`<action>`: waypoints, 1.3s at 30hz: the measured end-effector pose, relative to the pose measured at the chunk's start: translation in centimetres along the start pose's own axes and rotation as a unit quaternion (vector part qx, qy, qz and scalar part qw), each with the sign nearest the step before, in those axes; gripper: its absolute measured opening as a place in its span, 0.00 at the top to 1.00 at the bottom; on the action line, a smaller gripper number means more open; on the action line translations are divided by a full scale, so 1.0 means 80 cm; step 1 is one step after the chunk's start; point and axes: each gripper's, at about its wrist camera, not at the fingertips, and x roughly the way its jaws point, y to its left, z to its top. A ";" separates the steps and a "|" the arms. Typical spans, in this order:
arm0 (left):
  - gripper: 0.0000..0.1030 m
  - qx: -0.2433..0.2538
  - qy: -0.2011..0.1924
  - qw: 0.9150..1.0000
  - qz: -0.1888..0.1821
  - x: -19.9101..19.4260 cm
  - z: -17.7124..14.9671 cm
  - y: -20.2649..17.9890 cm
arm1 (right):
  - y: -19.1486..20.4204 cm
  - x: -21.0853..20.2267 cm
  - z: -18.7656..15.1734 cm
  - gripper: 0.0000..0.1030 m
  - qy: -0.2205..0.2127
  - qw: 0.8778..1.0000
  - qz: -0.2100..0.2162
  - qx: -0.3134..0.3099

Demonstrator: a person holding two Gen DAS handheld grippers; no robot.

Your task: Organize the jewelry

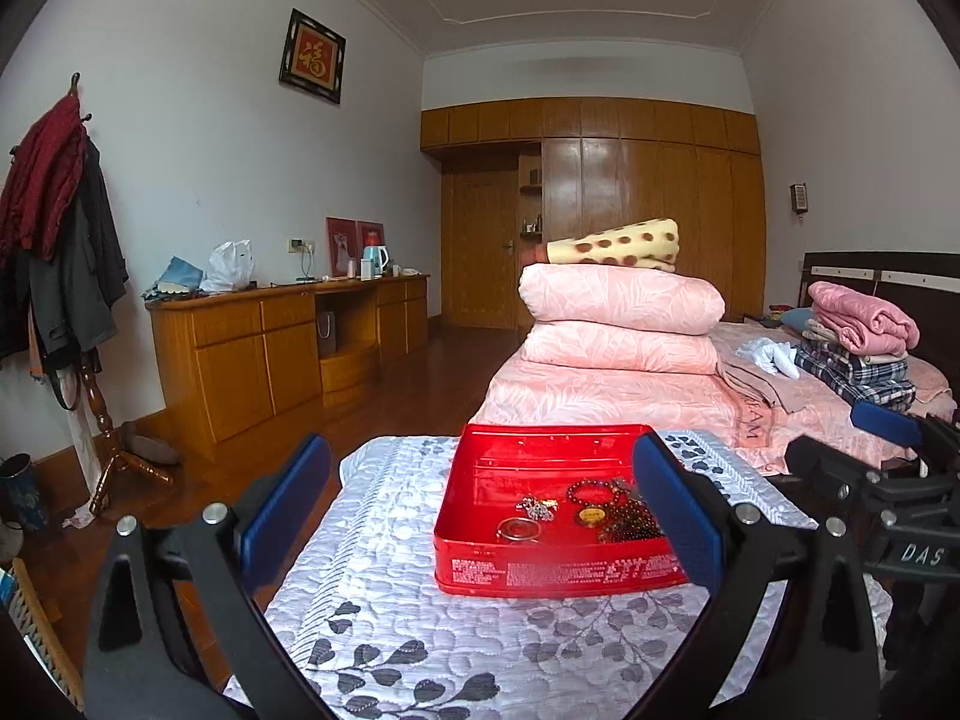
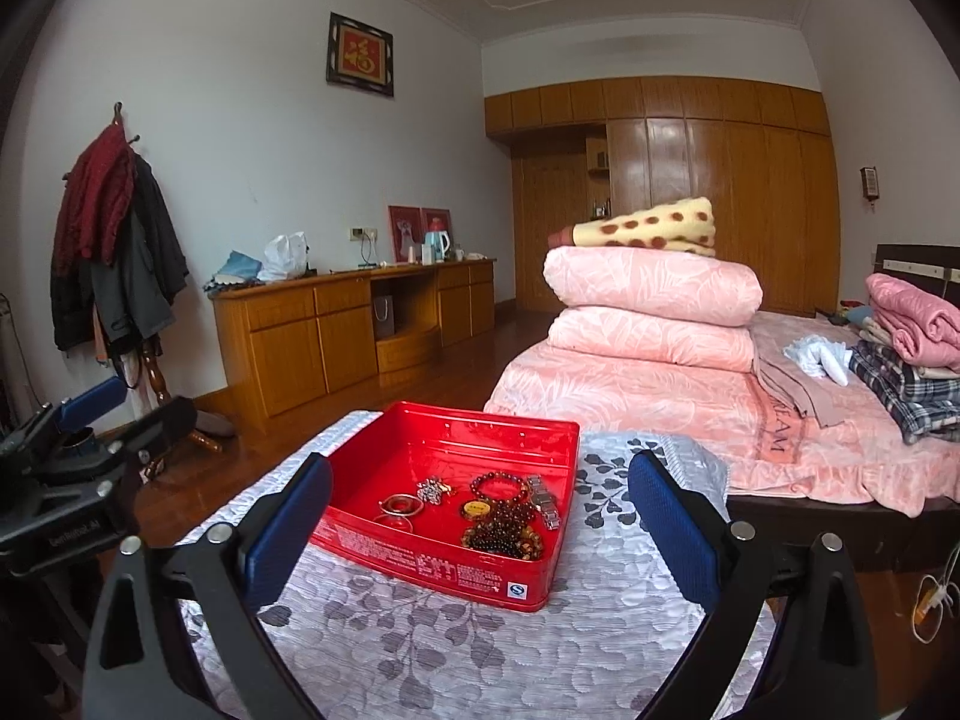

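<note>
Couldn't really sort out the dark bead pile (image 2: 503, 534) in the red tin (image 2: 444, 504); the strands overlapped too much to count. From the left wrist view, the left gripper's (image 1: 480, 513) right finger (image 1: 675, 510) covered the tin's right corner and part of those beads. The print on the tin's front wall (image 2: 444, 570) was too small to read. The right gripper (image 1: 864, 450), just right of the tin, was cut off by the frame edge.

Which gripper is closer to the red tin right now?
Left, though only slightly. The left gripper frames the red tin head-on, its right finger overlapping the tin's corner; the right gripper sits back, right of it.
</note>
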 end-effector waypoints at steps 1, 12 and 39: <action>0.05 0.001 -0.001 1.000 -0.001 -0.003 0.001 -0.002 | 0.002 -0.004 0.000 0.06 -0.003 1.000 0.002 -0.002; 0.05 0.015 -0.012 1.000 -0.006 -0.036 -0.001 -0.010 | 0.005 -0.036 0.004 0.06 -0.017 1.000 0.008 -0.003; 0.05 0.019 -0.011 1.000 -0.019 -0.046 0.000 -0.017 | 0.009 -0.045 0.002 0.06 -0.019 1.000 0.006 -0.009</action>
